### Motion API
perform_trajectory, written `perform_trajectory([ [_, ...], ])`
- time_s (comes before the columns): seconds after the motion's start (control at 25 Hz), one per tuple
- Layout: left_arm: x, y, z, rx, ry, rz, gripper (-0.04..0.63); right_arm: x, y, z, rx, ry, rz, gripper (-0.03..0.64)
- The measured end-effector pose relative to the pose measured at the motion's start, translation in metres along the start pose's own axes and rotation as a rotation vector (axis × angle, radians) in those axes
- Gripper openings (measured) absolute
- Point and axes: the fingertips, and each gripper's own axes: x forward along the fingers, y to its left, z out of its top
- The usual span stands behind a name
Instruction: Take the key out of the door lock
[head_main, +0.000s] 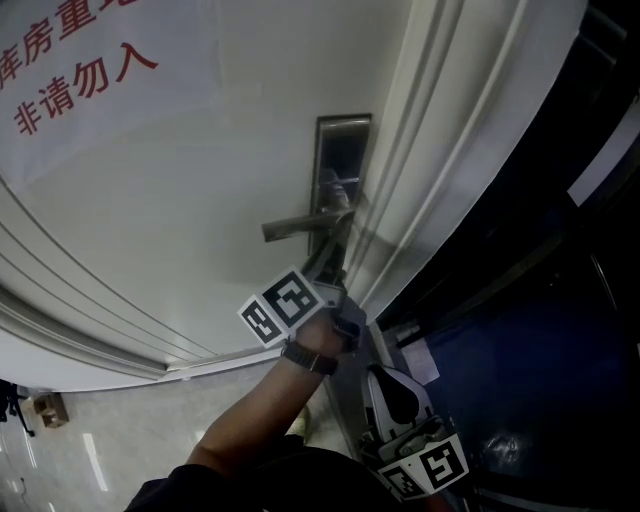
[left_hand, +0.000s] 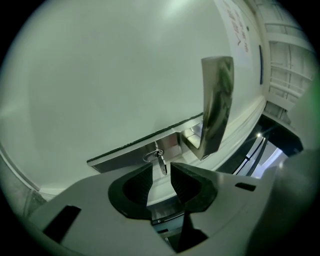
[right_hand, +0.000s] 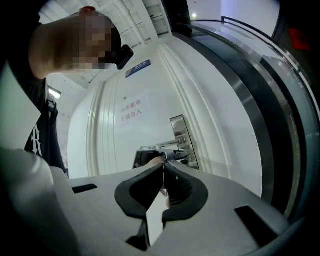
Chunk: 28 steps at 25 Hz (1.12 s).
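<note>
The small silver key (left_hand: 160, 161) is lodged in the brushed-steel lock plate (left_hand: 127, 155), right at 12 o'clock from the left tool (left_hand: 161, 171), whose jaws are spread. Its long axis is lined up 12-to-6 with the gap. The right tool (right_hand: 163, 169) is pressed together, empty, well apart.

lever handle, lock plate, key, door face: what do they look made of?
Lever handle: metal, brushed satin finish by its soft grey sheen.
Lock plate: probably the same brushed metal; it gives dull reflections.
Key: bright silvery metal, on a thin wire ring.
Door face: smooth white, painted or laminated; the core can't be told.
</note>
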Motion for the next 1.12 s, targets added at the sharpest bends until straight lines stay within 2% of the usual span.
perform_trajectory([
  [0.28,0.015,0.007,0.0,-0.092,0.005,-0.02,0.089,0.001,-0.008,0.0,-0.006,0.002,-0.009,0.015],
  [0.4,0.016,0.003,0.0,-0.136,0.001,-0.036,0.038,0.002,-0.01,0.0,-0.002,0.003,-0.011,0.015],
  [0.6,0.014,0.005,0.0,-0.318,-0.034,-0.087,0.02,0.003,-0.011,0.0,-0.005,0.002,-0.007,0.015],
  [0.68,0.014,0.006,0.0,-0.349,-0.043,-0.095,0.017,0.004,-0.012,0.001,-0.005,0.0,-0.007,0.015],
  [0.8,0.014,0.006,0.0,-0.342,-0.046,-0.079,0.015,0.005,-0.012,0.0,0.0,0.004,-0.005,0.015],
  [1.04,0.013,0.005,0.0,-0.263,-0.021,-0.004,0.012,0.006,-0.013,0.002,0.014,-0.008,-0.001,0.015],
  [1.12,0.013,0.006,0.0,-0.258,-0.009,0.017,0.012,0.006,-0.014,0.002,0.023,-0.013,-0.002,0.015],
])
